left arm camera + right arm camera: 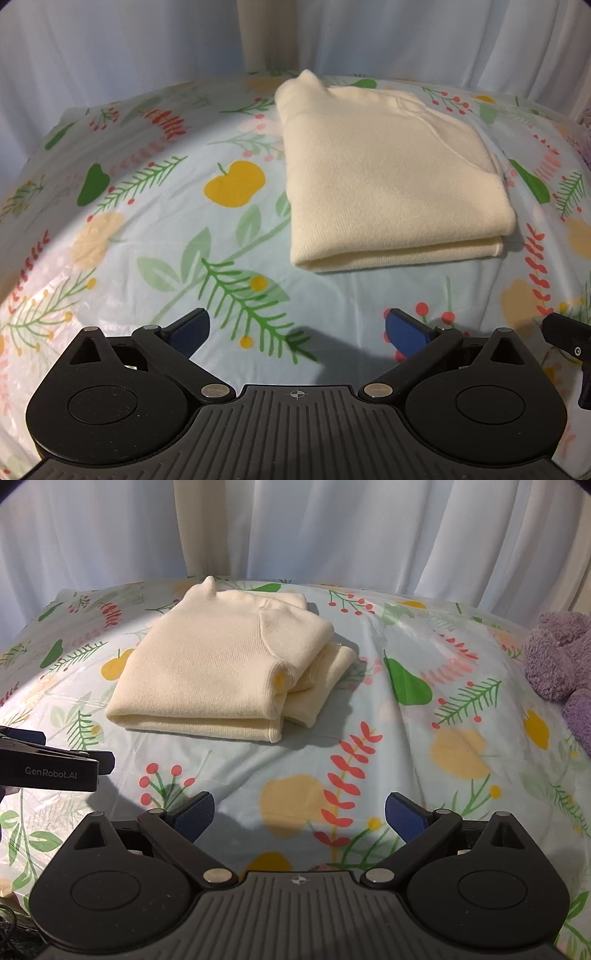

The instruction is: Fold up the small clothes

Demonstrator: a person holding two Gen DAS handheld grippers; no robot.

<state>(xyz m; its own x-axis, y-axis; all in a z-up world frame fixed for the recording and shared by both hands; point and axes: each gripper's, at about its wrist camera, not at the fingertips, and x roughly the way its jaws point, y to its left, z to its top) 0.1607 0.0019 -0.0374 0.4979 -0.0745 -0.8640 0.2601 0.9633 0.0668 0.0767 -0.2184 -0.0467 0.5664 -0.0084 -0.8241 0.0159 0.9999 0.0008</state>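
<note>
Counter (369,709) bare in front of and either side of folded sweater (218,672); purple plush (561,657) blocks right edge, curtain (332,528) behind.

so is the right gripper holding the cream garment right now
No, the right gripper is open and empty, while the folded cream garment lies apart on the tablecloth.

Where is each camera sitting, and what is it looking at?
Left wrist view: sits on the left gripper, looking forward and down at the folded cream garment on the fruit-print tablecloth; its own open jaws show, plus a bit of the right gripper.
Right wrist view: sits on the right gripper, looking forward and down at the same garment; its open jaws show, the left gripper beside them, and a purple fluffy thing.
Shared: garment, tablecloth, white curtain.
</note>
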